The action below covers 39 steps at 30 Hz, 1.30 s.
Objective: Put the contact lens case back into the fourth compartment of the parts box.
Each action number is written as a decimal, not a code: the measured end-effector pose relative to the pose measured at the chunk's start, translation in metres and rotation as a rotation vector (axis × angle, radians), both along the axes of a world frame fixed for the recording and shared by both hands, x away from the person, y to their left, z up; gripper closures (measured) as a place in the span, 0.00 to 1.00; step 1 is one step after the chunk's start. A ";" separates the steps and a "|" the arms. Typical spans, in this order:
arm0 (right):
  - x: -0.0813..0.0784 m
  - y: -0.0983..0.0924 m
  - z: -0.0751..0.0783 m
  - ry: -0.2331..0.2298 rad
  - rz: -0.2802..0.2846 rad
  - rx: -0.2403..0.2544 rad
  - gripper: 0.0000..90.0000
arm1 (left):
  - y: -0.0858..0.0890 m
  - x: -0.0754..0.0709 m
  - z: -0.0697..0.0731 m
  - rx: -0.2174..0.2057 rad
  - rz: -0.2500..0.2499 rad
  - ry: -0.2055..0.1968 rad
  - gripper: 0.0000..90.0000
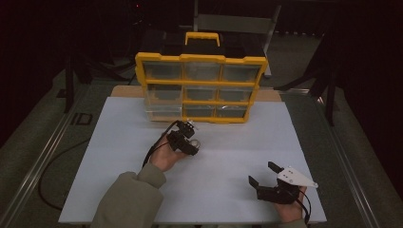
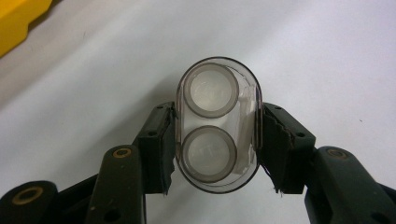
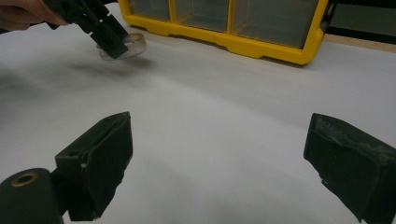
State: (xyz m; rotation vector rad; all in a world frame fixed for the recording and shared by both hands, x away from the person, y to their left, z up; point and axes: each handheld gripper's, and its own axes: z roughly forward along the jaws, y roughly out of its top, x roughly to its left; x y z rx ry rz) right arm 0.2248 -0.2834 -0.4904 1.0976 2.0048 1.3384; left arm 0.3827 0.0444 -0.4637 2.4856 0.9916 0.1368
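- Left gripper (image 1: pixel 191 142) at centre of the high view, held by the left hand (image 1: pixel 166 156), sleeved forearm (image 1: pixel 130 199) coming in from the bottom edge.
- Jaws closed, both pads pressing the sides of a clear plastic piece (image 2: pixel 217 126).
- Right gripper (image 1: pixel 266 176) at lower right of the high view, in the right hand (image 1: pixel 291 209).
- Jaws spread wide, nothing between.

no readable text, no labels, no brands, no numbers
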 end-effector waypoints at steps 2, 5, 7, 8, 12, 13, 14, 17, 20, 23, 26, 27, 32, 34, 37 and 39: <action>0.000 0.000 0.000 0.000 0.000 0.001 0.09 | 0.000 -0.001 0.002 0.000 -0.014 -0.006 0.55; 0.000 0.000 0.000 -0.001 0.001 0.001 0.09 | 0.001 -0.002 0.006 -0.005 -0.024 -0.015 0.55; 0.000 0.000 0.000 0.000 0.001 0.001 0.09 | 0.002 -0.002 0.008 -0.006 -0.037 -0.022 0.55; 0.000 0.000 0.000 0.000 0.001 0.001 0.09 | 0.003 -0.003 0.010 -0.010 -0.043 -0.025 0.55; 0.000 0.000 0.000 -0.001 0.001 0.001 0.09 | 0.006 -0.004 0.017 -0.018 -0.061 -0.038 0.55; 0.000 0.000 0.000 0.000 0.001 0.002 0.09 | 0.006 -0.004 0.018 -0.018 -0.064 -0.039 0.55; 0.000 0.000 0.000 -0.001 0.001 0.001 0.09 | 0.007 -0.005 0.019 -0.019 -0.065 -0.039 0.55; 0.000 0.000 0.000 0.000 0.001 0.000 0.09 | 0.009 -0.005 0.022 -0.015 -0.075 -0.048 0.55; 0.000 -0.001 0.000 -0.001 -0.001 0.002 0.09 | 0.010 -0.005 0.026 -0.012 -0.088 -0.055 0.55; 0.000 -0.001 0.000 -0.001 0.001 0.003 0.09 | 0.011 -0.006 0.031 -0.024 -0.099 -0.057 0.55; 0.000 0.000 0.000 0.000 0.001 0.002 0.09 | 0.012 -0.007 0.035 -0.014 -0.118 -0.068 0.55; 0.000 0.000 0.000 0.000 0.001 0.003 0.09 | 0.012 -0.007 0.037 -0.015 -0.124 -0.071 0.55; 0.000 0.000 0.000 0.001 0.003 0.003 0.09 | 0.014 -0.007 0.042 -0.016 -0.141 -0.076 0.55; 0.000 0.000 0.000 0.000 0.003 0.003 0.09 | 0.014 -0.007 0.044 -0.013 -0.148 -0.080 0.55; 0.000 0.000 0.000 0.000 0.003 0.003 0.09 | 0.016 -0.008 0.047 -0.009 -0.153 -0.084 0.55; 0.000 0.000 0.000 0.000 0.003 0.003 0.09 | 0.017 -0.007 0.050 -0.010 -0.157 -0.088 0.55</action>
